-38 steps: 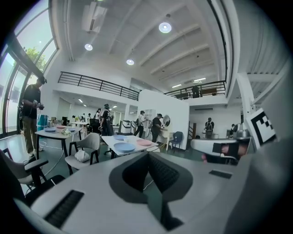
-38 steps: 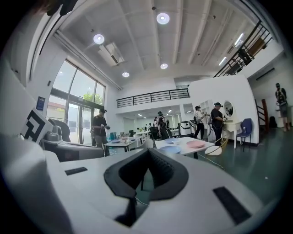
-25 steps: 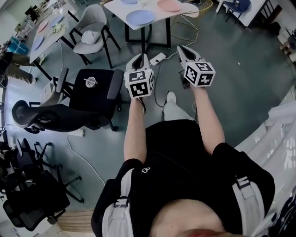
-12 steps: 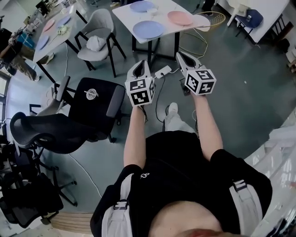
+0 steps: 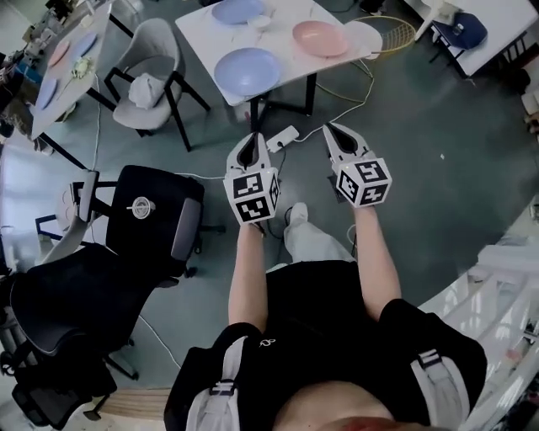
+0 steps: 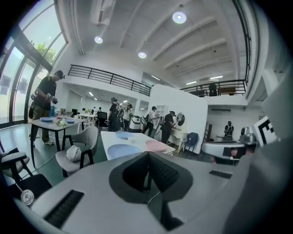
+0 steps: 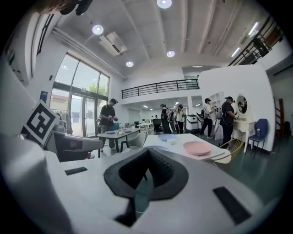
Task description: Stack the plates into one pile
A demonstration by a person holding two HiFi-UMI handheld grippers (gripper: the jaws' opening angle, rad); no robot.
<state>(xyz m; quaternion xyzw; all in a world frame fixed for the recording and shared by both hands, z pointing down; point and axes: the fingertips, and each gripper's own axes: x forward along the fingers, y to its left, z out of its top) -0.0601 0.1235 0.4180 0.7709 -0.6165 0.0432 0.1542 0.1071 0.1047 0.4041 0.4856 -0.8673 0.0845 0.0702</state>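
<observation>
On a white table (image 5: pixel 286 59) ahead lie a large blue plate (image 5: pixel 247 71), a pink plate (image 5: pixel 320 38) and a smaller blue plate (image 5: pixel 237 10), with a small white bowl (image 5: pixel 262 23) between them. My left gripper (image 5: pixel 253 139) and right gripper (image 5: pixel 334 130) are held side by side over the floor, short of the table, both shut and empty. The left gripper view shows the blue plate (image 6: pixel 122 150) and pink plate (image 6: pixel 157 146) beyond the tips. The right gripper view shows the pink plate (image 7: pixel 198 147) on the table.
A grey chair (image 5: pixel 152 76) with a white bundle stands left of the table. A black office chair (image 5: pixel 143 227) stands at my left. A power strip (image 5: pixel 282 137) and cables lie on the floor. Another table (image 5: pixel 59 63) with plates is at far left. Several people stand at the back.
Both grippers and I have moved forward toward the white table, which now sits closer and larger in the head view. The jaws stay shut.
</observation>
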